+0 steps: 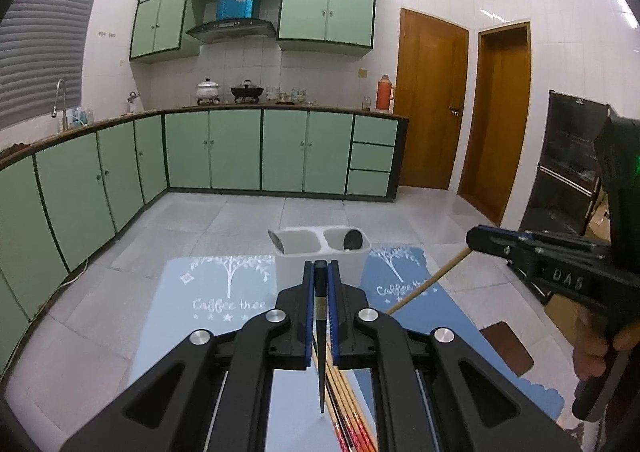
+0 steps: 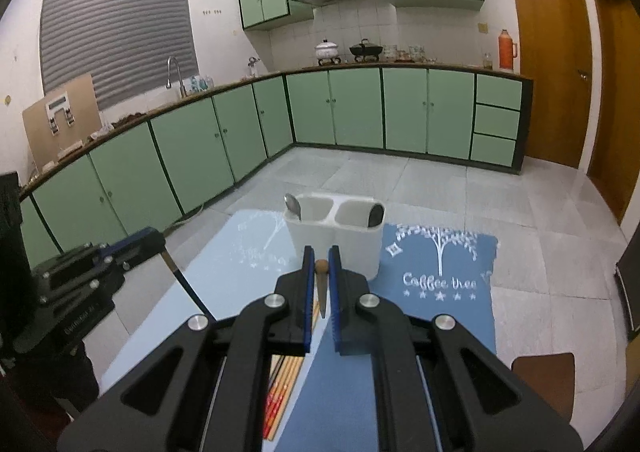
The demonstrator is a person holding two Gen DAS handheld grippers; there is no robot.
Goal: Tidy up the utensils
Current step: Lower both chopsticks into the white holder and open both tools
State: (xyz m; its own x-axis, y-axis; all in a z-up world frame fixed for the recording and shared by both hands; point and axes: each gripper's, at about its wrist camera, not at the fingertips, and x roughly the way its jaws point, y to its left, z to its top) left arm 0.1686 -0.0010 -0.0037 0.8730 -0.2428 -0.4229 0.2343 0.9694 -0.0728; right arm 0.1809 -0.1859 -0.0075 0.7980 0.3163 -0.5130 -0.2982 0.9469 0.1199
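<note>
The utensil holder, a white caddy with two compartments, stands on the table at the seam between a pale blue mat and a darker blue mat, both printed "Coffee tree". A dark spoon leans in its right compartment and a second spoon rests against the left wall of the left one.

Just in front of the holder, the left gripper is clenched on a dark chopstick, which hangs point-down between its blue pads. The right gripper is closed around a light wooden chopstick, gripped near its rounded top; in the left wrist view that stick slants down toward the mats.

Below both grippers a bundle of chopsticks with red-patterned ends lies on the table, where the two mats meet.

Beyond the table are the tiled floor, green kitchen cabinets and two brown doors.
</note>
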